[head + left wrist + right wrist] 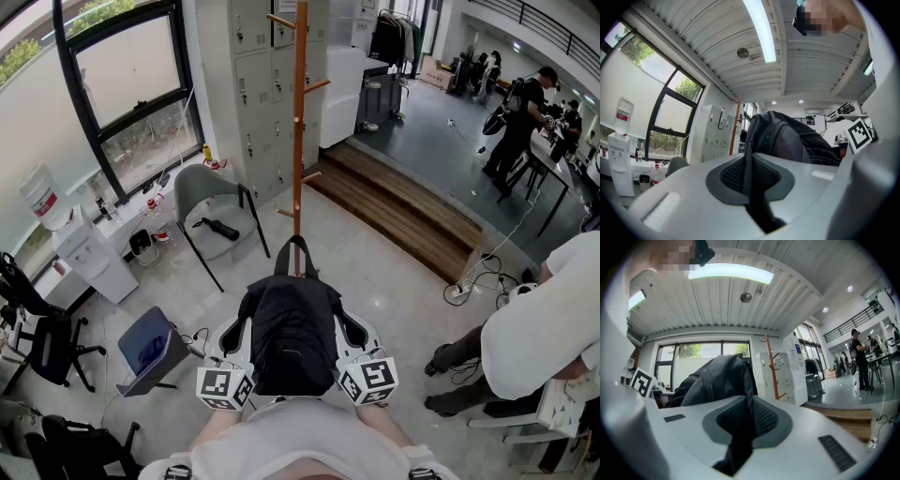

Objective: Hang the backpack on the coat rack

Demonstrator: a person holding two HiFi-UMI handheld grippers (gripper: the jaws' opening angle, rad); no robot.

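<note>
Black backpack (289, 333) was held up off the floor (384, 272), left tongs (242, 336) and right tongs (349, 333) each clamped on its fabric, short of the coat rack (299, 112), so hanging remained.

I read the backpack (291, 328) as black matt cloth with a faint sheen on its folds, and the coat rack (299, 122) as smooth orange-brown wood. The left gripper (750, 176) and right gripper (749, 420) have smooth matt white plastic shells, with dark pads (732, 176) that look rough, like mesh. The floor (375, 272) is pale glossy tile, and the step (403, 211) is brown planked wood.
</note>
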